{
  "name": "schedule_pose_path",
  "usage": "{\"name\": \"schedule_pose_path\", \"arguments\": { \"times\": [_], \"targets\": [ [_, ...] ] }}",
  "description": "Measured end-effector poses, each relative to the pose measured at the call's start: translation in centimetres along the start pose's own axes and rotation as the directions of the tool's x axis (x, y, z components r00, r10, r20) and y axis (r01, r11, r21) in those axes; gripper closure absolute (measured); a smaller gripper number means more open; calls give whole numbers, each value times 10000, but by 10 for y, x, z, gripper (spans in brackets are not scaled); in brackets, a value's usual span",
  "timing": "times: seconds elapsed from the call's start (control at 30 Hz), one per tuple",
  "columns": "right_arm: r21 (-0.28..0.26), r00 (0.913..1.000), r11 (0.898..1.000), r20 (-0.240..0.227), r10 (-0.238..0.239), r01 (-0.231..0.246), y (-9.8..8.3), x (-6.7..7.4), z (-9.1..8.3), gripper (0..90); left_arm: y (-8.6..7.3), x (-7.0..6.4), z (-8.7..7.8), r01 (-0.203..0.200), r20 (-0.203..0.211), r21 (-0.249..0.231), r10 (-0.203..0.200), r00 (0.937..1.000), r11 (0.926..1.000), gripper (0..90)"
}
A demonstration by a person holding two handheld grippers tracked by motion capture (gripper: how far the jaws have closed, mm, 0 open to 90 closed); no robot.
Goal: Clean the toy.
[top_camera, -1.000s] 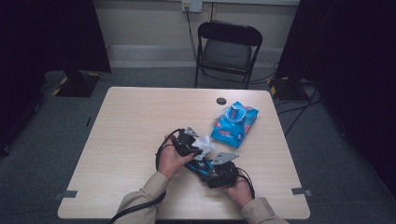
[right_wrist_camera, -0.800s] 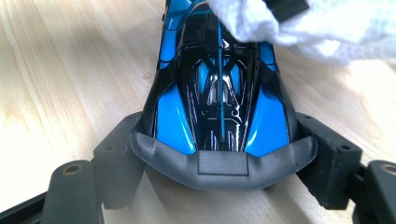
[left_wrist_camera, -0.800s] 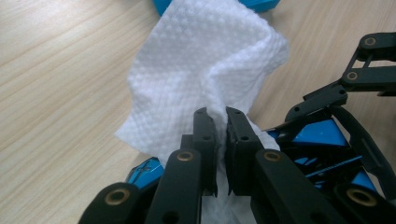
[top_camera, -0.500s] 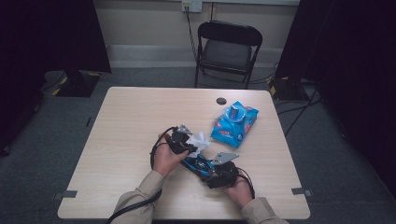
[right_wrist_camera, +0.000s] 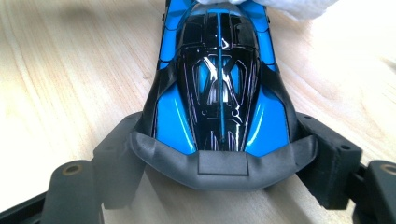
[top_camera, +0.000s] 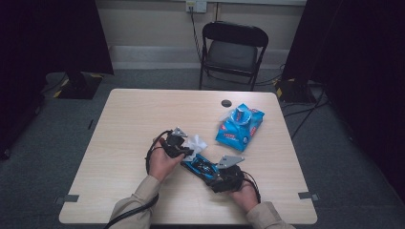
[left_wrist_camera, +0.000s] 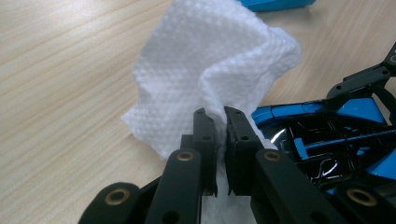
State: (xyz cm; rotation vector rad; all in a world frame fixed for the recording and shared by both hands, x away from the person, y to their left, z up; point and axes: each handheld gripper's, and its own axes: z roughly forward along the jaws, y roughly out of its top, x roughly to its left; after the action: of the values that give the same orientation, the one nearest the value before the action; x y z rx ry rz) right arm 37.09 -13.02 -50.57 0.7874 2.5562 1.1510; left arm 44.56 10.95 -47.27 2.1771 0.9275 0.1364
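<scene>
- High view: left claw (top_camera: pixel 184 147) and right claw (top_camera: pixel 220 171) meet over the near middle of the table (top_camera: pixel 133 124); the toy car (top_camera: pixel 203 167) lies between them, largely masked by both tools, so its full length is hard to read.
- Left gripper view: jaws pinched tight on a white wipe (left_wrist_camera: pixel 210 79); the fold between the pads is hidden, and the car's far end is cut off at the frame edge.
- Right gripper view: jaws set wide, clamping the car's rear (right_wrist_camera: pixel 219 116) at both sides; its nose disappears under the wipe.
- Blue wipe packet (top_camera: pixel 239 126) lies well apart; printing unreadable.
</scene>
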Motion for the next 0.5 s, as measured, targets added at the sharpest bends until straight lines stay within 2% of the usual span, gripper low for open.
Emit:
{"name": "schedule_pose_path", "arguments": {
  "times": [0.2, 0.43, 0.5],
  "targets": [
    [2, 10000, 10000, 4, -2, 2, 0, 0, 0, 246, -5, 8, -3, 302, -191, -134, -305, 9994, 9995, 843],
    [2, 10000, 10000, 5, -3, 3, 0, 0, 0, 246, -8, 13, -5, 224, -357, -91, -227, 9991, 9997, 842],
    [7, 10000, 10000, 8, -5, 5, 0, 0, 0, 246, -10, 16, -6, 519, -297, -169, -524, 9982, 9985, 843]
  ]
}}
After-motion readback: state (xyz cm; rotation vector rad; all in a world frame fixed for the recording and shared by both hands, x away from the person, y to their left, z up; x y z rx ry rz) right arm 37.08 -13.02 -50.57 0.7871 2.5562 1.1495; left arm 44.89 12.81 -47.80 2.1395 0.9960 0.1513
